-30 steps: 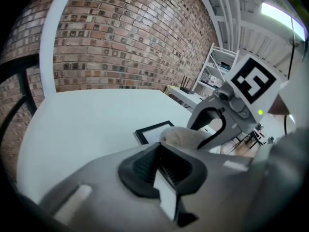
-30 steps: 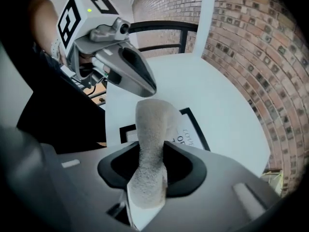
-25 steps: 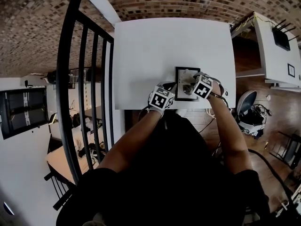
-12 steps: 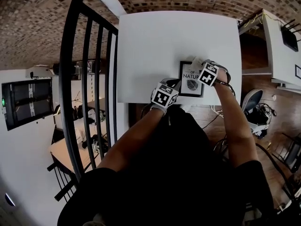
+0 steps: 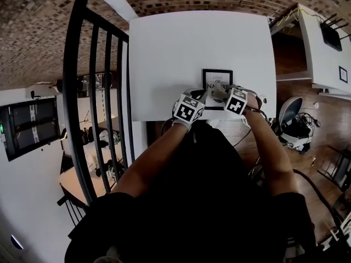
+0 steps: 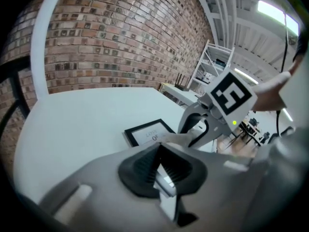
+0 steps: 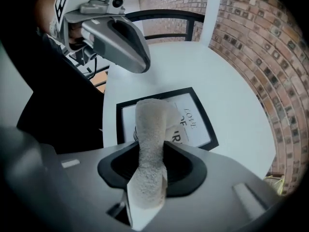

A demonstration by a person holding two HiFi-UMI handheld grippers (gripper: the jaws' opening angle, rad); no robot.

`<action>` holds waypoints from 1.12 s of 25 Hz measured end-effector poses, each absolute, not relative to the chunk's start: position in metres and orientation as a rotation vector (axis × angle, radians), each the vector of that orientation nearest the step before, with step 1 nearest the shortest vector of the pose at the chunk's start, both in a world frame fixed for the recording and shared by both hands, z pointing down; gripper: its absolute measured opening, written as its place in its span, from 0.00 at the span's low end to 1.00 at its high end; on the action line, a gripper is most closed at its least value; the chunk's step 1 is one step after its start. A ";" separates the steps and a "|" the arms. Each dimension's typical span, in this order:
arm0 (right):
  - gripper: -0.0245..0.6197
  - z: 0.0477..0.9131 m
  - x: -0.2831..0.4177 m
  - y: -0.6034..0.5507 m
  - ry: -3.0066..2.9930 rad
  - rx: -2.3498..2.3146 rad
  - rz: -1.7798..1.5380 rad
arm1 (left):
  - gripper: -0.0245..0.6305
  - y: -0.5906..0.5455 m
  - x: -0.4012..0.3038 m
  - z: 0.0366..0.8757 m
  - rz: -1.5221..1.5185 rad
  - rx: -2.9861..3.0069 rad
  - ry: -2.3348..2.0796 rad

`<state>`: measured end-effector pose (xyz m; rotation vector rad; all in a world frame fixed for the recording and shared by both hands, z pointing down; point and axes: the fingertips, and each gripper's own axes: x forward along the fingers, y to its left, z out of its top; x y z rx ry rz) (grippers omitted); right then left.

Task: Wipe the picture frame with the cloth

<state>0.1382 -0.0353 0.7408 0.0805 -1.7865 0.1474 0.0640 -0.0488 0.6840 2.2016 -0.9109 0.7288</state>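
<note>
A black picture frame (image 5: 218, 79) with a white print lies flat near the front edge of the white table (image 5: 181, 48). My right gripper (image 5: 224, 95) hovers over its near part, shut on a beige cloth (image 7: 150, 144) that sticks out past the jaws and droops onto the glass of the frame (image 7: 195, 122). My left gripper (image 5: 201, 98) is at the frame's near left corner, jaws shut with nothing seen between them. In the left gripper view the frame (image 6: 147, 132) lies just beyond the jaws, with the right gripper (image 6: 195, 129) and cloth (image 6: 175, 138) over it.
A black metal railing (image 5: 93, 92) runs along the table's left side. A brick wall (image 6: 111, 37) stands behind the table. A white shelf unit (image 5: 323, 48) and an office chair (image 5: 288, 119) are to the right. The person's legs are below the table's front edge.
My right gripper has drawn the cloth from the frame's upper right back toward its near edge. The left gripper has stayed at the frame's near left corner.
</note>
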 end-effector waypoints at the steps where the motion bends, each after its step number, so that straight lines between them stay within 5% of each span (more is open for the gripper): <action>1: 0.26 0.740 0.139 -0.029 -1.788 0.073 0.161 | 0.04 -0.049 0.065 0.685 0.732 2.204 -0.906; 13: 0.26 0.726 0.141 0.040 -1.795 -0.096 0.217 | 0.04 -0.047 0.081 0.682 0.746 2.233 -0.852; 28: 0.27 0.716 0.130 -0.122 -1.816 0.255 -0.019 | 0.04 -0.038 0.062 0.683 0.751 2.186 -0.913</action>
